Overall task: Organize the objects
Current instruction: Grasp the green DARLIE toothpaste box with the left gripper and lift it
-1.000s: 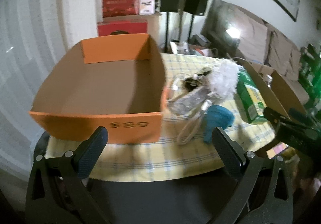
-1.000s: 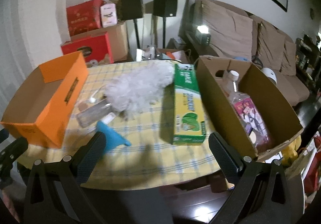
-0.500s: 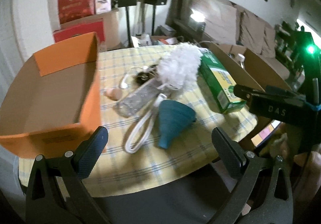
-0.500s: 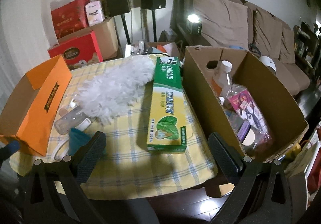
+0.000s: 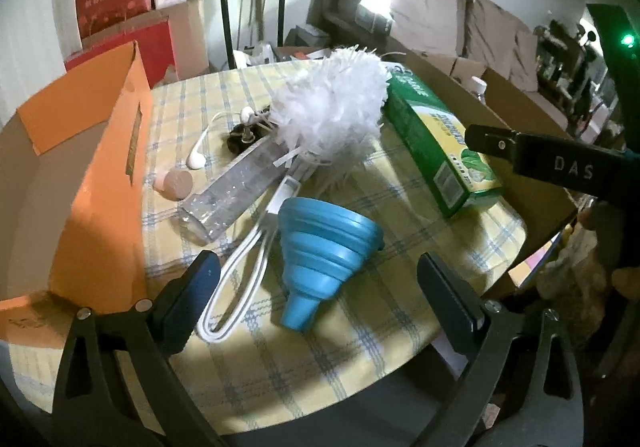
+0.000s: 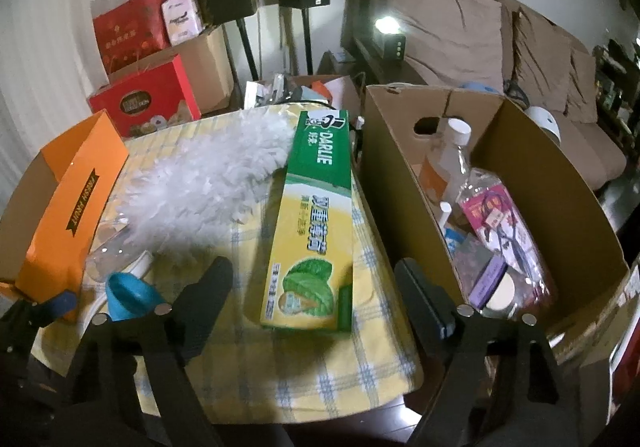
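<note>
A blue collapsible funnel lies on its side on the yellow checked tablecloth. My left gripper hovers open just in front of it, a finger on either side. A white cable, a clear bottle and a white feather duster lie close by. A green and yellow toothpaste box lies lengthwise before my right gripper. Its jaws are closing, with the box's near end between the fingertips, and the pads are not pressing on it.
An open orange box stands at the table's left. At the right, a tall cardboard box holds a bottle and packets. Earphones and a small cork-coloured cap lie near the orange box. Behind the table are speakers, red boxes and a sofa.
The left gripper swung right from the orange box and sank towards the funnel. The right gripper came closer to the toothpaste box and its jaws narrowed.
</note>
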